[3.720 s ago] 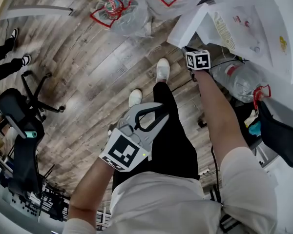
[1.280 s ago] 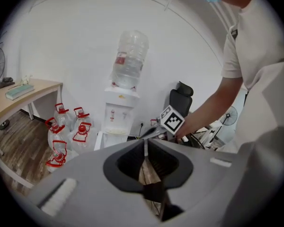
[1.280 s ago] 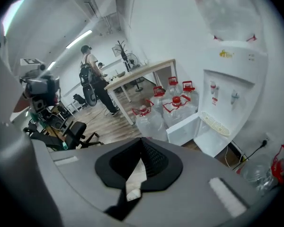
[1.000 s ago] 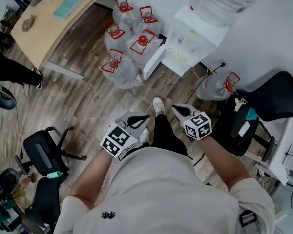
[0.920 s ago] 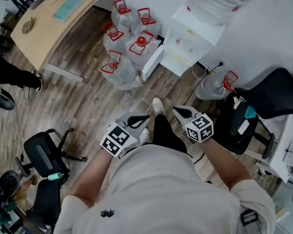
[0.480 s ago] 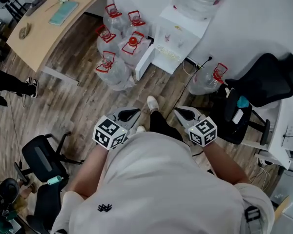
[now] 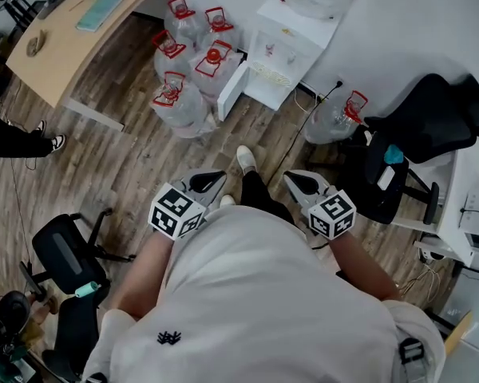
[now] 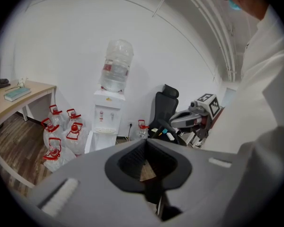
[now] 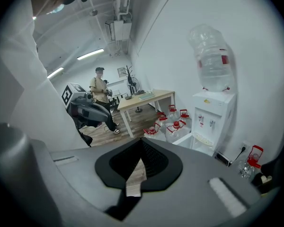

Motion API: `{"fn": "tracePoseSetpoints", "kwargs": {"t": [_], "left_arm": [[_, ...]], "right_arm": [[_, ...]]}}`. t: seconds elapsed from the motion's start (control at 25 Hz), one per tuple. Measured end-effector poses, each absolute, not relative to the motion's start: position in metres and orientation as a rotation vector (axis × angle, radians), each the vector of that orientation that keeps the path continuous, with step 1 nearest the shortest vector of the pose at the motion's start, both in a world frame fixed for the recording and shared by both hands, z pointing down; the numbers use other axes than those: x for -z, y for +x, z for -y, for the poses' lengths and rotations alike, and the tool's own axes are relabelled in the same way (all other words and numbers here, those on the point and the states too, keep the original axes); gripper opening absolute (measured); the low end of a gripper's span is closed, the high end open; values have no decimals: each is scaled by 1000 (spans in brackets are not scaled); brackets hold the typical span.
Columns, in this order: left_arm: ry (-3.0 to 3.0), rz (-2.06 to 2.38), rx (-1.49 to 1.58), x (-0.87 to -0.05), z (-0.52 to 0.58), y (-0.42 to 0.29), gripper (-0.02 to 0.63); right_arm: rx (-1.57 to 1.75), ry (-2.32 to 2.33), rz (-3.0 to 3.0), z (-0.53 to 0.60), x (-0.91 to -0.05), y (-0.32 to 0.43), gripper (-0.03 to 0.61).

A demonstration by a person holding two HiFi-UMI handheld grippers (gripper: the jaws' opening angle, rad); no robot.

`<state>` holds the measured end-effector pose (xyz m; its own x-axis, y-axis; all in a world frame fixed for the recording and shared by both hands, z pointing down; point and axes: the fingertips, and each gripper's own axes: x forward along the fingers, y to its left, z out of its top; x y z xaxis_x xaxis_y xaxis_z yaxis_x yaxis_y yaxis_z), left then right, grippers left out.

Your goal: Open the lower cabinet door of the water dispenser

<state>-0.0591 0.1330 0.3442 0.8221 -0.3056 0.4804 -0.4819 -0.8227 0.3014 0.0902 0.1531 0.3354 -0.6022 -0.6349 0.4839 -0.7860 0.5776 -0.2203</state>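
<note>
The person has stepped back. The right gripper (image 7: 294,179), which a few seconds ago reached to the water dispenser (image 7: 281,48), is now near the body, level with the left gripper (image 7: 211,179). Both are clenched on nothing. The lower cabinet door (image 7: 231,91) stands swung open, well apart from both.

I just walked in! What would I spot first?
The tall white water dispenser against the wall, its lower cabinet door standing open. Left of it huddle clear plastic water jugs with red handles; nearest the camera, the grey left gripper and right gripper, both shut.
</note>
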Motion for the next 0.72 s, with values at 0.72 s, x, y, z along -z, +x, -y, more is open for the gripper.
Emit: {"fn": "tracePoseSetpoints", "kwargs": {"t": [0.72], "left_arm": [[2582, 611, -570, -347, -134, -72, 57]], "right_arm": [[-558, 1126, 2473, -150, -330, 75, 0]]}}
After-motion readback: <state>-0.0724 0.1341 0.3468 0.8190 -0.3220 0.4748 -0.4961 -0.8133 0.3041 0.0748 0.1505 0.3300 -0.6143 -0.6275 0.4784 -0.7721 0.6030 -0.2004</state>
